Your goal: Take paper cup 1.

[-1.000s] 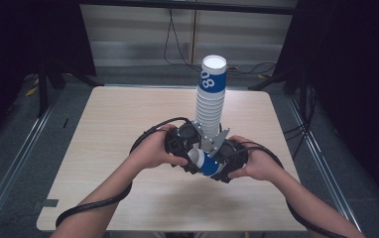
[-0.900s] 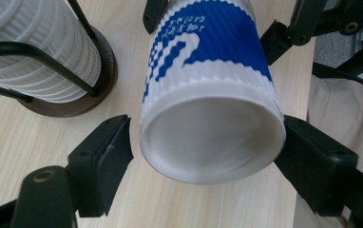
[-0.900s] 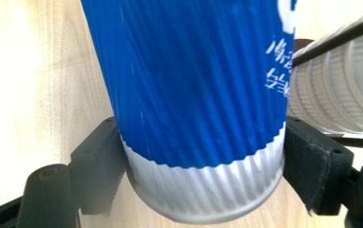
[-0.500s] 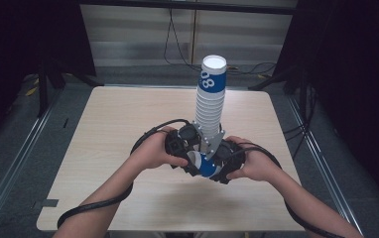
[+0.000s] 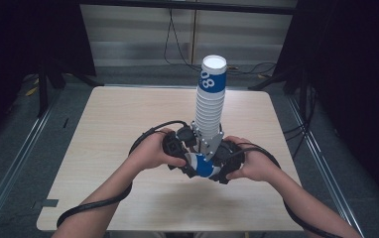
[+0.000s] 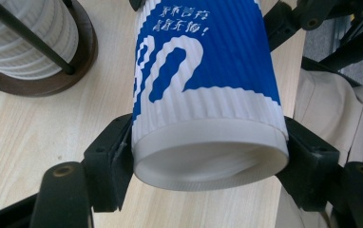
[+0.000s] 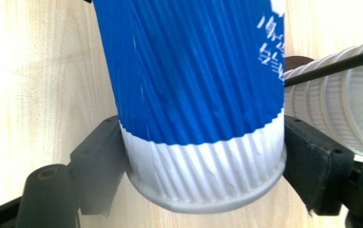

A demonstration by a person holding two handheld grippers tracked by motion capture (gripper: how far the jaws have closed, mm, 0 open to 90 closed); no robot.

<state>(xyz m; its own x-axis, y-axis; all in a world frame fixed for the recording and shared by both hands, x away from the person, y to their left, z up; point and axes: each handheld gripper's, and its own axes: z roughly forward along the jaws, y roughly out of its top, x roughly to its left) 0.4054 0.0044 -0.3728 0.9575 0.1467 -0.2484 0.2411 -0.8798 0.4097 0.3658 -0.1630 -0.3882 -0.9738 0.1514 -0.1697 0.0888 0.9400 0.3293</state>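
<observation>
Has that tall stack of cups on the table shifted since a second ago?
No. The tall stack of cups stands at the same spot against the table's far edge.

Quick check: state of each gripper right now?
Left gripper: jaws just closed, shut on the blue-and-white paper cup.
Right gripper: shut on the same cup.

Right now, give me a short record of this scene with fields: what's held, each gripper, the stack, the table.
held: one blue and white paper cup, lying between both grippers
left gripper: jaws have just been closing; pads now press the cup at its open rim end
right gripper: shut on the cup near its base end
stack: tall column of upturned cups in a wire holder on a round wooden base, just behind the grippers
table: pale wood
</observation>
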